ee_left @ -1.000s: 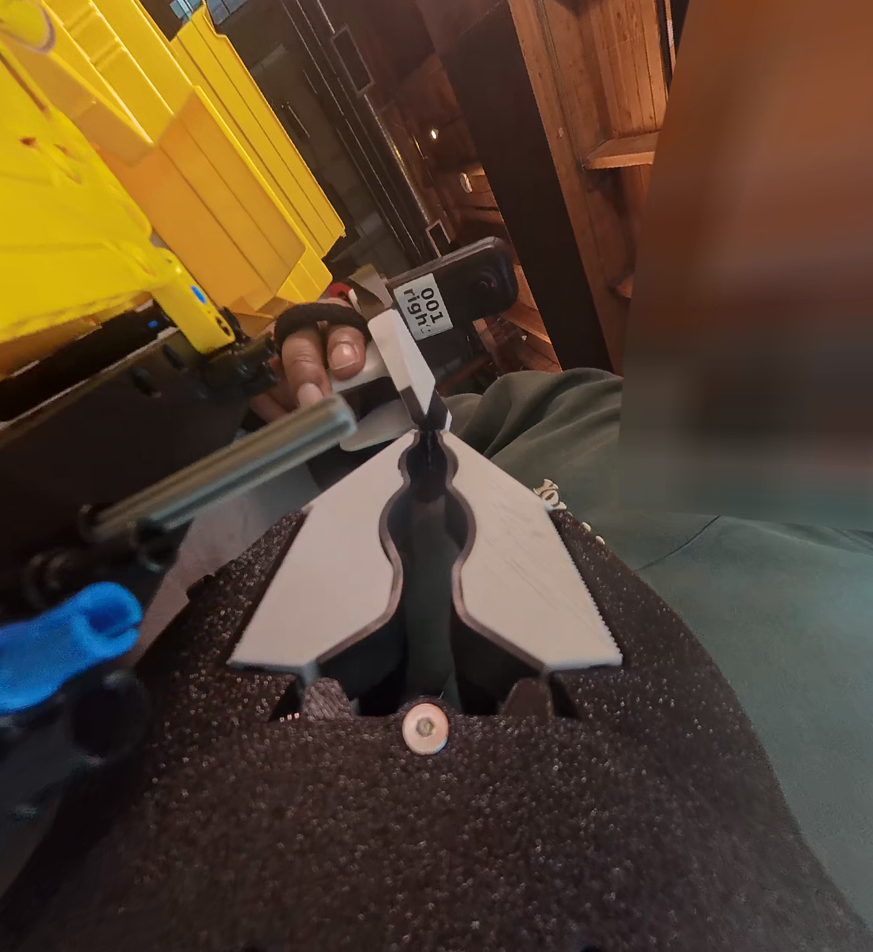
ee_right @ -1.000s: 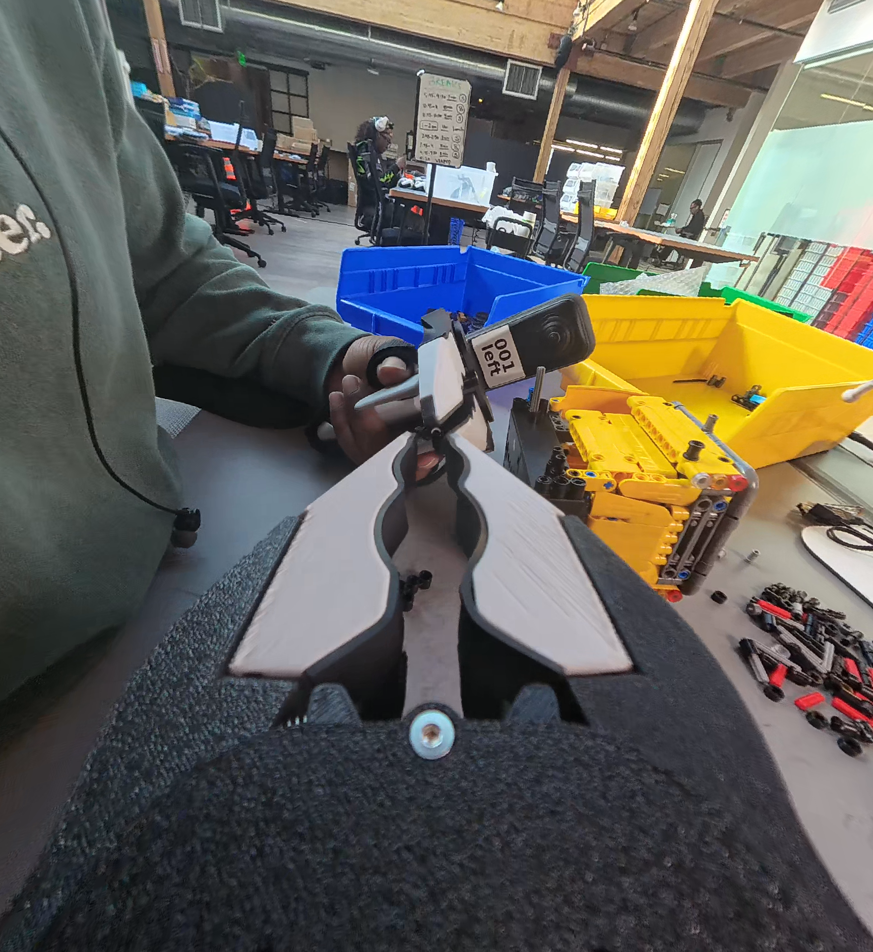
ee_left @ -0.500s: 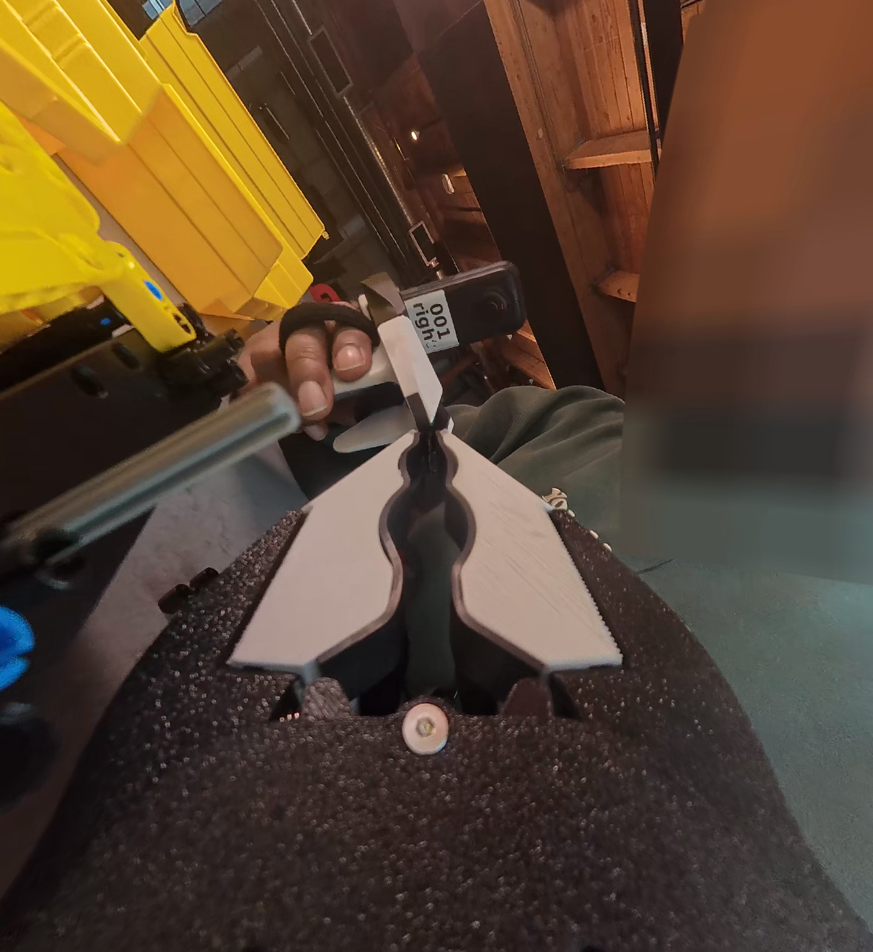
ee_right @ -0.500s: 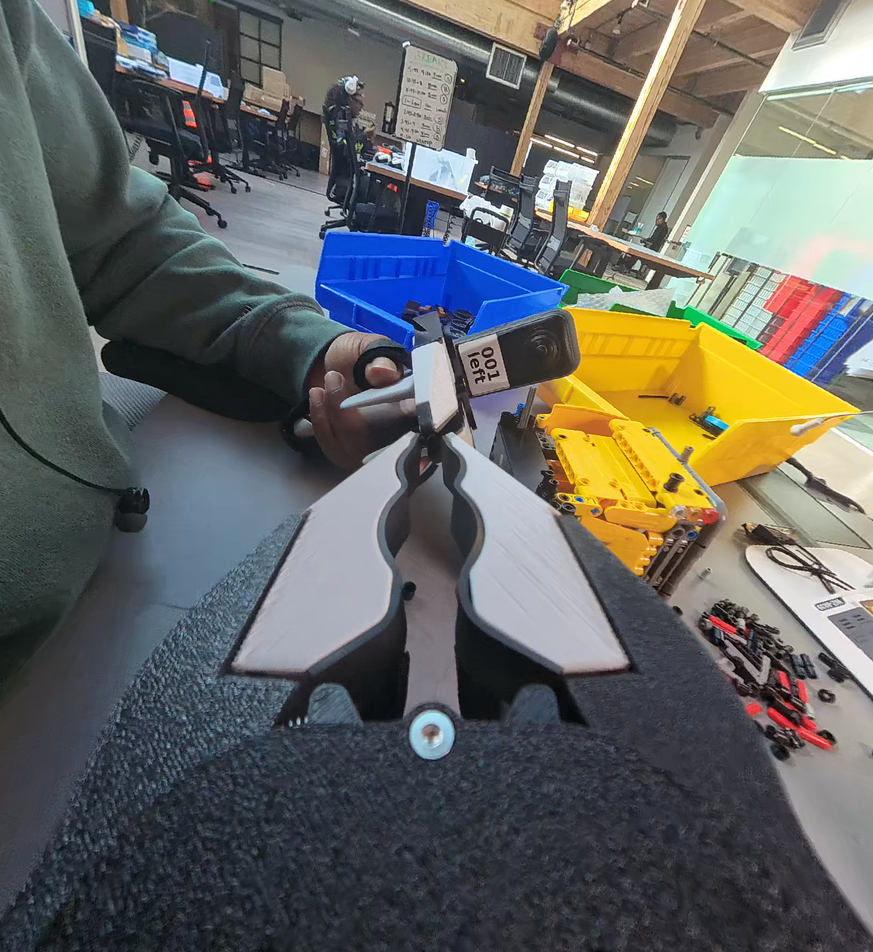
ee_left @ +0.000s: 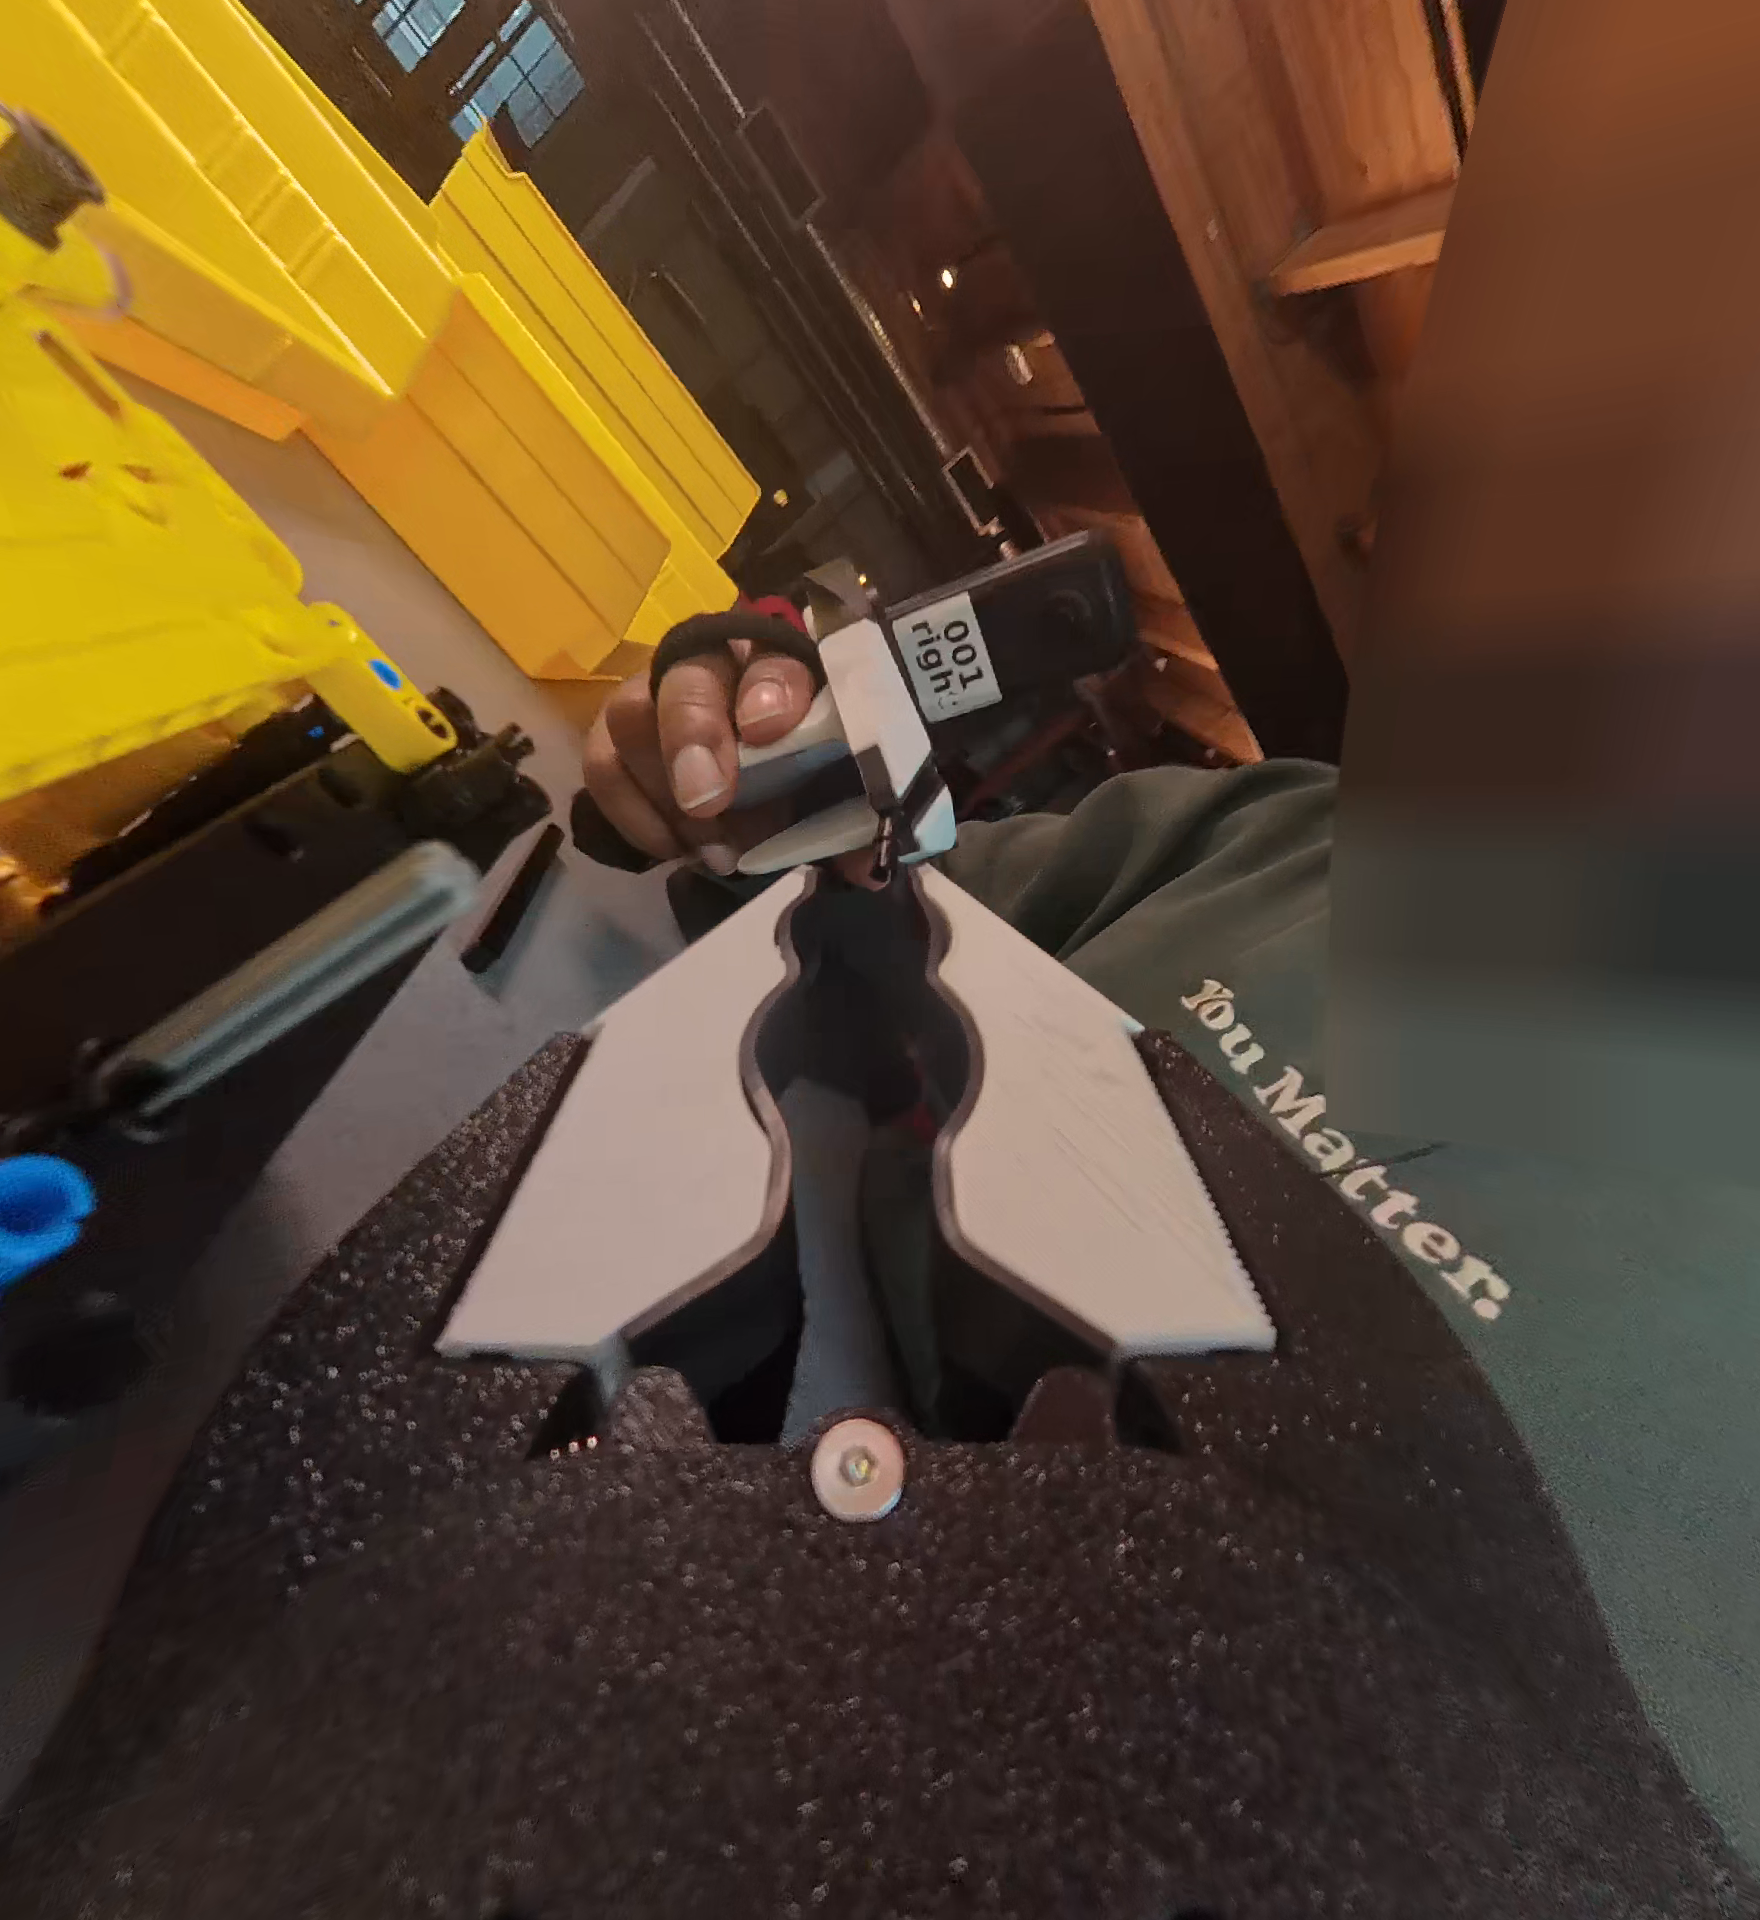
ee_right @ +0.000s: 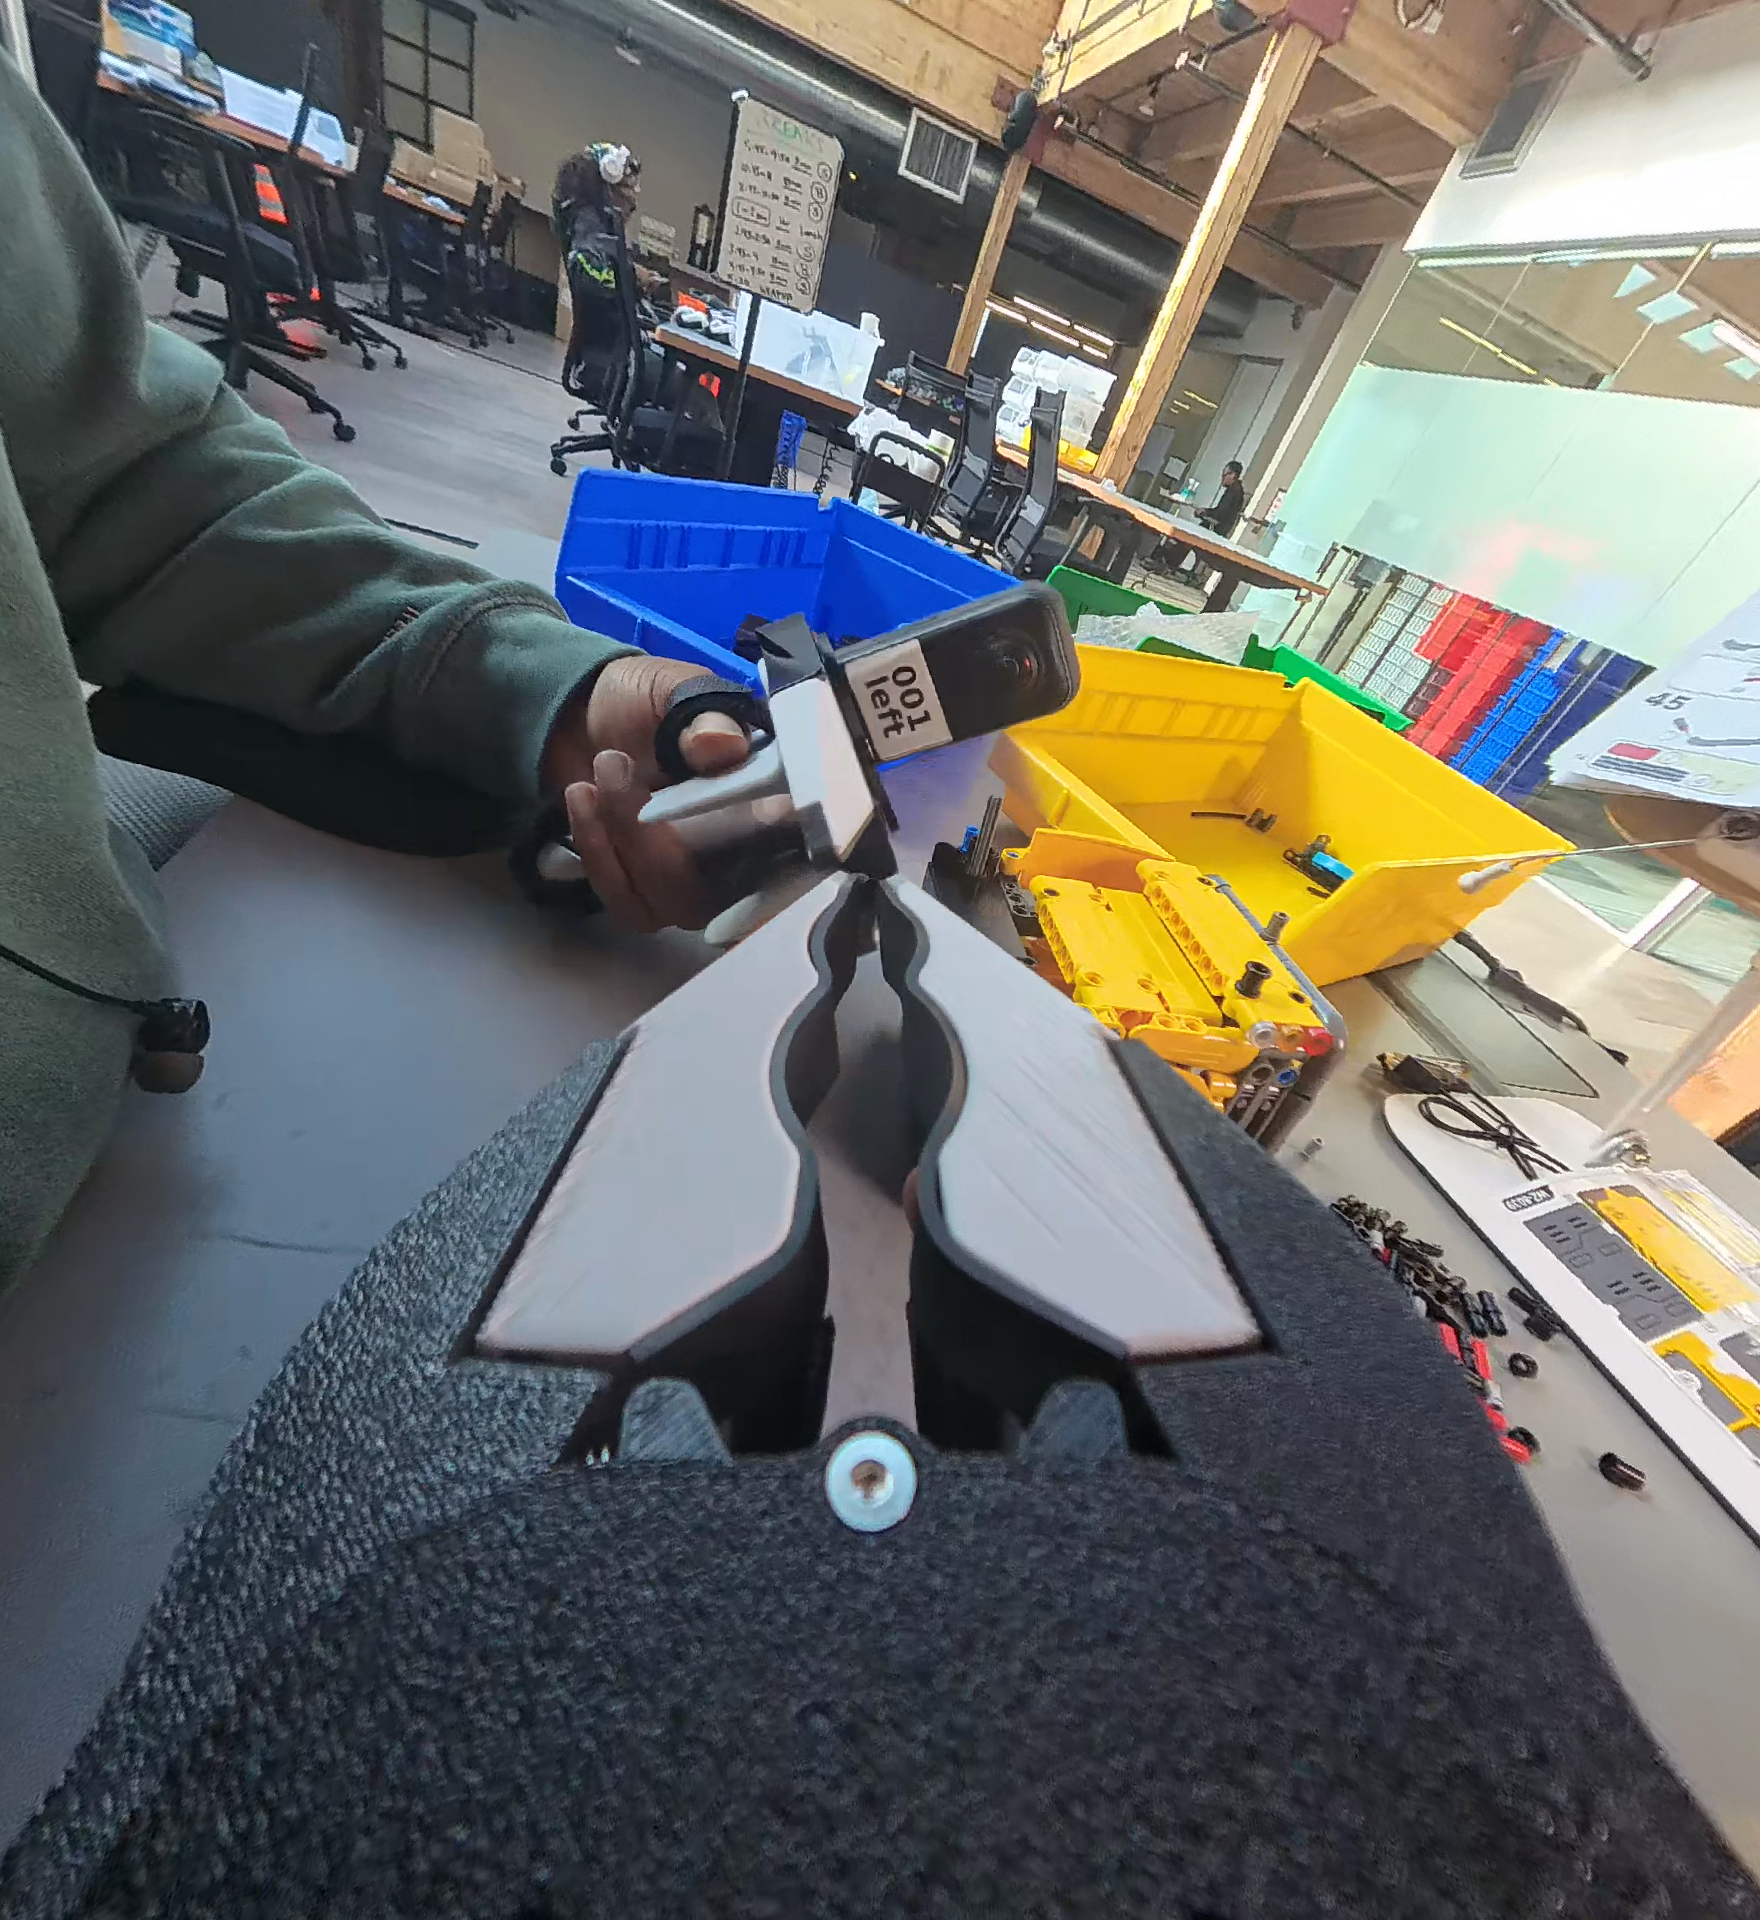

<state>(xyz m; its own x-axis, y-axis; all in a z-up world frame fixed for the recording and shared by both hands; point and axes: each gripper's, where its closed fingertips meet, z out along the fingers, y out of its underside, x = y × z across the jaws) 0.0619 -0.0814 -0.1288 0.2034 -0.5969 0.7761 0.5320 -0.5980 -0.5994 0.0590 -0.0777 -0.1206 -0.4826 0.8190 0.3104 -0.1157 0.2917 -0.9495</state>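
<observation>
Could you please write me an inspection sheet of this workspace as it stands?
Surface: grey table, flat.
Job's things: yellow brick model beside the yellow bin; blue bin behind.
Clutter: small black and red pieces loose beside an instruction sheet.
Grippers: left gripper jaws slightly parted, nothing seen between; right gripper jaws closed, facing the left, tips close.
Cables: black cable coiled right of the model.
Surroundings: office chairs, wooden post.
</observation>
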